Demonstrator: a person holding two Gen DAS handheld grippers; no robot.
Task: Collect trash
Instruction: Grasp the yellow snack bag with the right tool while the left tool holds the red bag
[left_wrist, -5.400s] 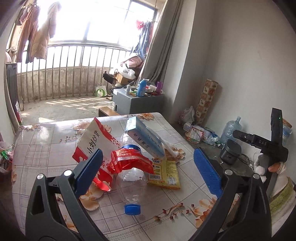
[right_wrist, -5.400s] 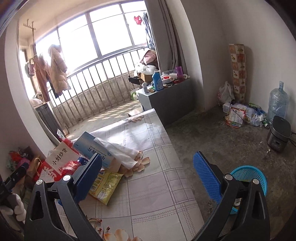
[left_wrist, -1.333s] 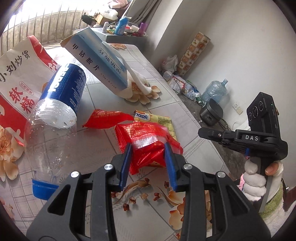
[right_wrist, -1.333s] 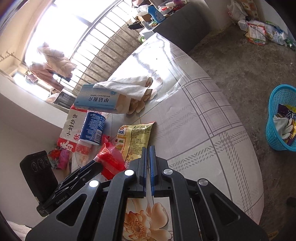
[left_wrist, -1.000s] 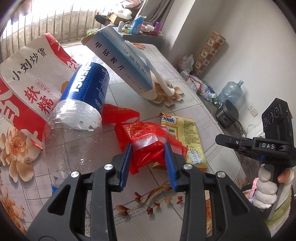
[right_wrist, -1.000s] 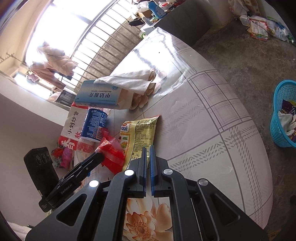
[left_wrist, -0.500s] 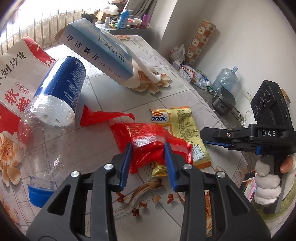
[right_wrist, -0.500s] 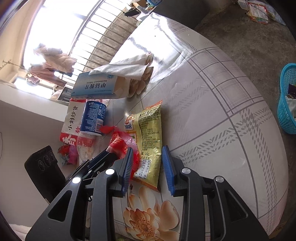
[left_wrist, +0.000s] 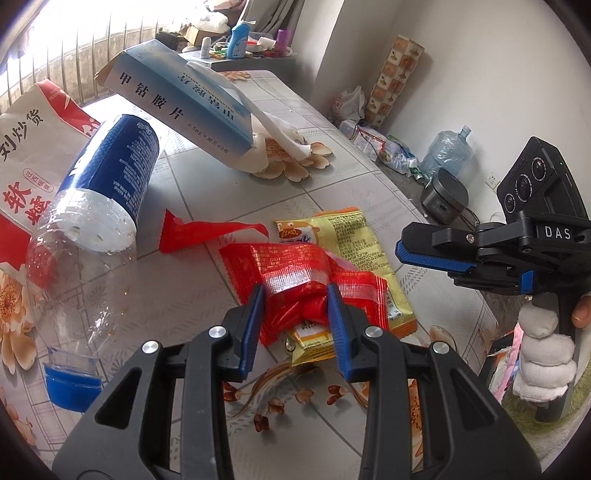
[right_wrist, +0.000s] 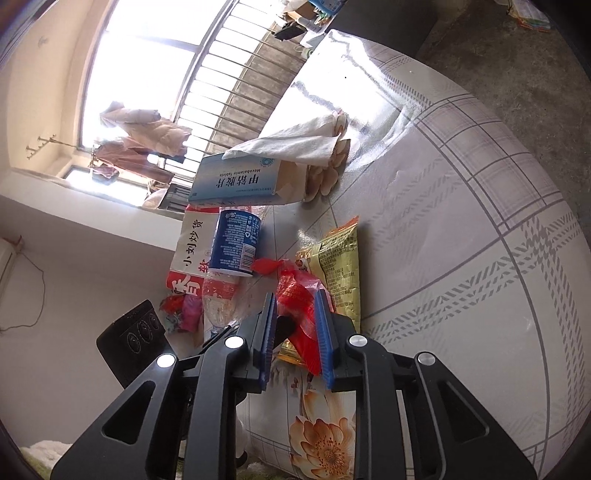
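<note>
Left gripper (left_wrist: 295, 306) clamped on red wrapper (left_wrist: 303, 273), atop yellow packet (left_wrist: 354, 243). Right gripper (right_wrist: 295, 325) closing around the wrapper; pad contact unclear.

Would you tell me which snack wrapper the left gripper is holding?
The crumpled red wrapper, pinched by the left gripper; the yellow wrapper lies flat beneath it.

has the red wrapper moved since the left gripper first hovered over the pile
Yes. The red wrapper has come off the plastic bottle and now lies over the yellow snack packet, pinched by the left gripper.
</note>
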